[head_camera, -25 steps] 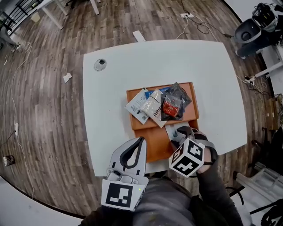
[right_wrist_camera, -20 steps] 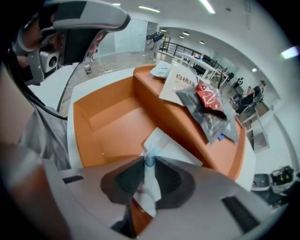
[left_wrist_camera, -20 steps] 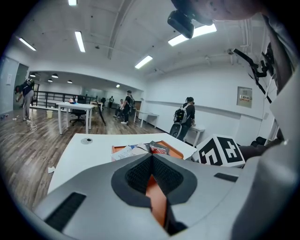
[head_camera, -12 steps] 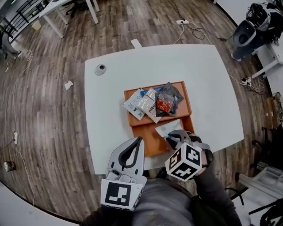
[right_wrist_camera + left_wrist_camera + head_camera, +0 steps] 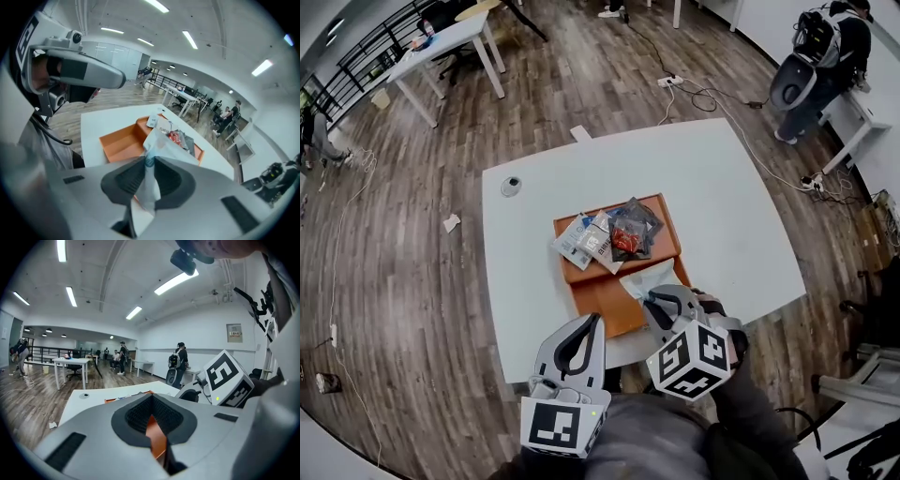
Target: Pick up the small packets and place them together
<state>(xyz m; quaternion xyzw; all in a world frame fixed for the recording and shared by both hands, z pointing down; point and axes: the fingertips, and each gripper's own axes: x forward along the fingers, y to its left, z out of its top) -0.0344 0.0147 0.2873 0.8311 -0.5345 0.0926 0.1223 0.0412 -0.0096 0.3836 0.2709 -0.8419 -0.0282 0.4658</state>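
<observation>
head view: an orange tray (image 5: 598,298) sits on the white surface (image 5: 722,206). packets lie bunched at its far end: white packets (image 5: 578,241) side by side, and a dark packet (image 5: 630,230) with something red showing, overlapping them. the near half of the tray is bare.

my right gripper (image 5: 650,298) has just been closing its jaws, and they are clamped on a pale packet (image 5: 649,277). it is held over the tray's near right part, apart from the bunch. in the right gripper view the pale packet (image 5: 157,140) runs up between the pads, and its lower end is lost behind the jaws.

my left gripper (image 5: 594,323) hovers by the tray's near edge, jaws together at the tips with nothing between them. the left gripper view lets through only a sliver of orange.

i can't read the print on any packet. a small round thing (image 5: 512,186) near the surface's far left corner is too small to tell.
</observation>
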